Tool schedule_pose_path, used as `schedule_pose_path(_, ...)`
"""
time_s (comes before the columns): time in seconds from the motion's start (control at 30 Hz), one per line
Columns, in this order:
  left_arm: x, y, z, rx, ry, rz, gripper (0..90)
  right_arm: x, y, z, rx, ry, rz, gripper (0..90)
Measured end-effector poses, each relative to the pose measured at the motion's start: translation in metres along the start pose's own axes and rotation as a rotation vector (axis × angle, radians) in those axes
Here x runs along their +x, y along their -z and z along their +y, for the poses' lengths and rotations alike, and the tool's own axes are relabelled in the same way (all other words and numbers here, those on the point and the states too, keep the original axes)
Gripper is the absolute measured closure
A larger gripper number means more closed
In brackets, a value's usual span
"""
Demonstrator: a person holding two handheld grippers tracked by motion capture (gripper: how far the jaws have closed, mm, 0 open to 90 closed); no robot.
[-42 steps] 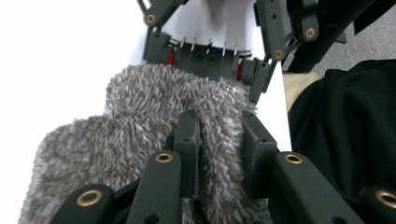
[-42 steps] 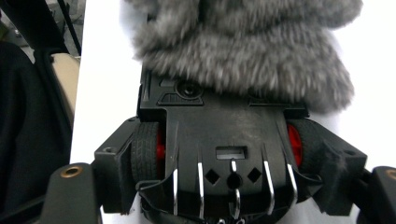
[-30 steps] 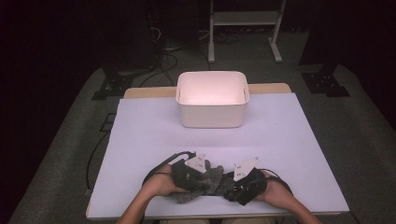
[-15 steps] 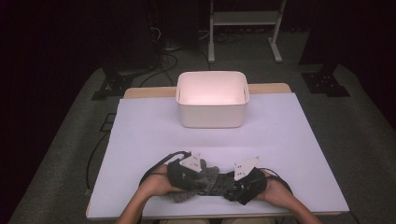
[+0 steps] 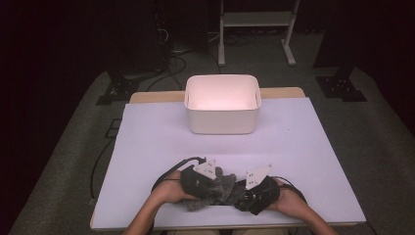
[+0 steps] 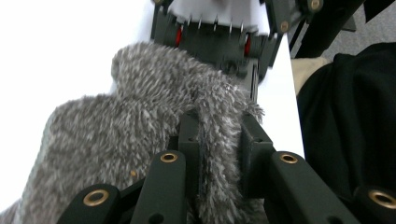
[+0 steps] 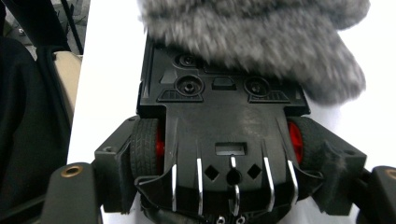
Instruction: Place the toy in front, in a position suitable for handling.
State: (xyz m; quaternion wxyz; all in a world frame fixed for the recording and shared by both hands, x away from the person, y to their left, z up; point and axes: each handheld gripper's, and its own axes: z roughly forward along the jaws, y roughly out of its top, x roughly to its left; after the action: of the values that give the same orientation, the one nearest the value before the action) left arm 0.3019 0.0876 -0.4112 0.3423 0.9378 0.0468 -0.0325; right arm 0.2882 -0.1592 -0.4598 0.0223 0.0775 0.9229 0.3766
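At the near edge of the white-covered table point(image 5: 147, 147), the person's two hands meet over a fluffy grey plush cloth point(image 5: 218, 188) and a black toy car with red wheel hubs point(image 7: 219, 135). The left gripper point(image 5: 198, 178) has its two black jaws drawn close together, pinching a fold of the grey plush between them; in the left gripper view the fur point(image 6: 140, 126) bulges out to the left and above the jaws, and the underside of the toy car point(image 6: 212, 39) lies just beyond it. The right gripper point(image 5: 257, 193) holds its jaws wide apart around the toy car, one jaw against each side by the wheels, so the car's black underside faces that gripper's camera, with the plush draped over the car's far end point(image 7: 261, 37). Farther back, well apart from the hands, a pale rectangular plastic tub point(image 5: 222, 105) stands on the table near its far edge.
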Motion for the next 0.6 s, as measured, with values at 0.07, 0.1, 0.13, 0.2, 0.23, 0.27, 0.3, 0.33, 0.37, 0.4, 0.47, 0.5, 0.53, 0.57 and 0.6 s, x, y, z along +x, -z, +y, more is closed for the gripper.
schedule_pose_path(0.07,0.000,0.005,-0.008,-0.002,0.011,0.014,74.4,0.000,0.000,0.000,-0.001,0.000,0.000,23.2)
schedule_pose_path(0.1,0.000,0.008,-0.012,-0.001,0.016,0.020,74.2,0.000,0.000,0.000,-0.001,0.000,0.001,23.2)
schedule_pose_path(0.13,0.000,0.011,-0.015,-0.002,0.018,0.029,74.2,0.000,0.000,0.000,-0.001,-0.001,0.000,23.2)
schedule_pose_path(0.2,0.000,0.017,-0.022,0.001,0.033,0.045,74.2,0.000,0.000,-0.001,-0.005,-0.003,0.000,23.2)
schedule_pose_path(0.23,0.000,0.019,-0.025,0.014,0.033,0.058,74.0,0.000,0.000,-0.001,-0.006,-0.003,0.001,23.2)
schedule_pose_path(0.27,0.000,0.021,-0.027,0.019,0.037,0.067,73.9,0.000,0.000,-0.001,-0.006,-0.001,0.000,23.2)
schedule_pose_path(0.3,0.000,0.022,-0.028,0.021,0.039,0.066,73.8,0.000,0.000,-0.001,-0.006,0.001,-0.001,23.3)
schedule_pose_path(0.33,0.001,0.022,-0.029,0.019,0.043,0.068,73.8,0.000,0.000,0.000,-0.004,0.002,-0.001,23.2)
schedule_pose_path(0.37,0.002,0.022,-0.030,0.015,0.048,0.066,73.8,0.000,0.000,-0.001,-0.005,0.001,-0.001,23.2)
schedule_pose_path(0.4,0.002,0.022,-0.029,0.014,0.049,0.064,73.9,0.000,0.000,-0.001,-0.006,0.000,-0.001,23.3)
schedule_pose_path(0.47,0.004,0.020,-0.026,0.016,0.052,0.059,73.9,0.000,0.000,-0.001,-0.007,0.000,-0.002,23.2)
schedule_pose_path(0.5,0.005,0.019,-0.023,0.016,0.048,0.055,73.9,0.000,0.000,-0.001,-0.008,0.001,-0.003,23.2)
schedule_pose_path(0.53,0.005,0.017,-0.020,0.010,0.049,0.050,73.9,0.001,0.000,-0.001,-0.009,-0.002,-0.004,23.2)
schedule_pose_path(0.57,0.006,0.014,-0.016,0.008,0.042,0.042,73.9,0.001,0.000,-0.001,-0.009,0.000,-0.004,23.2)
schedule_pose_path(0.6,0.006,0.011,-0.012,0.007,0.034,0.036,73.9,0.001,0.000,-0.001,-0.009,0.000,-0.004,23.2)
